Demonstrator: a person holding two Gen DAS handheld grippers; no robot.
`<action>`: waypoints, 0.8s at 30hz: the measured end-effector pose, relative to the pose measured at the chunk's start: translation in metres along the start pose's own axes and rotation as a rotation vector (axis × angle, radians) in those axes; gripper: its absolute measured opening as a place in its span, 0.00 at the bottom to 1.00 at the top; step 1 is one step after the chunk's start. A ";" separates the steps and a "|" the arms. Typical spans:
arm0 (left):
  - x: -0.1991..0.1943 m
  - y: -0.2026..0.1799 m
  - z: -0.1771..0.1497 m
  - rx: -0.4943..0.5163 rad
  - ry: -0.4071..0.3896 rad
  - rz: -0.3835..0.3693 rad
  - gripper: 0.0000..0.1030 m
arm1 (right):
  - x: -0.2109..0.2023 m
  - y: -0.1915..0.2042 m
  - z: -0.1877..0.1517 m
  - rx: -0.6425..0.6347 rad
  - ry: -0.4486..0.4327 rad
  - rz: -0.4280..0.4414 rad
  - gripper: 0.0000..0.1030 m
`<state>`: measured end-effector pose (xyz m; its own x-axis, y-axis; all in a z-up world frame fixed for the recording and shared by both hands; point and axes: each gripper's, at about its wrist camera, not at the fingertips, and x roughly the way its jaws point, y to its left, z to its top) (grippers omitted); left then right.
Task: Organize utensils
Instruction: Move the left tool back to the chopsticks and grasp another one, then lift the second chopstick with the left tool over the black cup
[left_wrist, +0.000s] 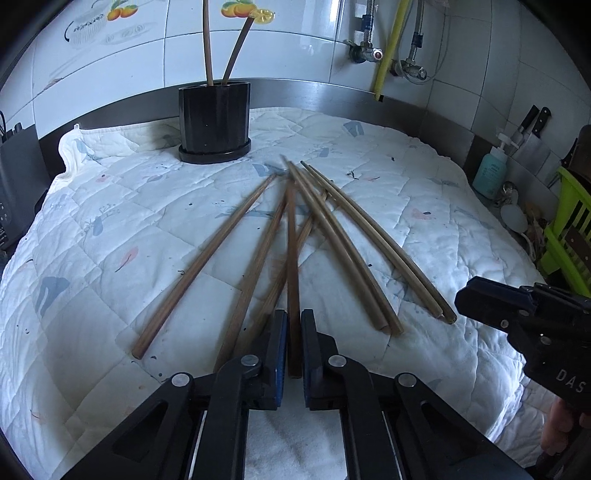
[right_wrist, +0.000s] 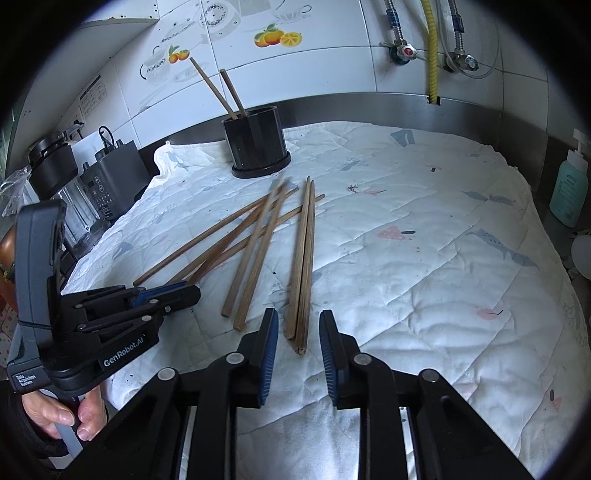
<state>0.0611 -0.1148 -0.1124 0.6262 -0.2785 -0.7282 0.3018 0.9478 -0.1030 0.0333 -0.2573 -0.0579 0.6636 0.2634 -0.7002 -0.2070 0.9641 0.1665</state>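
Observation:
Several wooden chopsticks (left_wrist: 332, 236) lie fanned on a white quilted cloth (left_wrist: 110, 229). My left gripper (left_wrist: 294, 325) is shut on one chopstick (left_wrist: 291, 258), which looks blurred and points toward the black holder (left_wrist: 215, 122). The holder stands at the back with two chopsticks (left_wrist: 207, 44) upright in it. In the right wrist view, my right gripper (right_wrist: 298, 332) is open, its jaws on either side of the near ends of a chopstick pair (right_wrist: 304, 258). The left gripper (right_wrist: 177, 291) shows there at the left, and the holder (right_wrist: 256, 142) at the back.
A steel backsplash and tiled wall with valves and a yellow hose (left_wrist: 391, 44) run behind. A soap bottle (right_wrist: 569, 184) stands at the right. A green rack (left_wrist: 569, 236) and knives (left_wrist: 532, 122) are at far right. A blender and appliance (right_wrist: 110, 173) stand left.

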 end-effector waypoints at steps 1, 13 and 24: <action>-0.002 0.001 0.000 -0.001 -0.004 -0.001 0.06 | 0.001 0.001 -0.001 -0.001 0.002 -0.002 0.22; -0.026 0.014 0.010 0.003 -0.075 0.039 0.06 | 0.011 -0.001 -0.006 0.003 0.015 -0.039 0.16; -0.037 0.033 0.019 -0.022 -0.095 0.054 0.06 | 0.015 0.000 -0.007 -0.024 0.014 -0.098 0.14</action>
<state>0.0615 -0.0758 -0.0759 0.7070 -0.2399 -0.6653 0.2506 0.9647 -0.0815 0.0387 -0.2537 -0.0733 0.6718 0.1670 -0.7216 -0.1590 0.9841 0.0798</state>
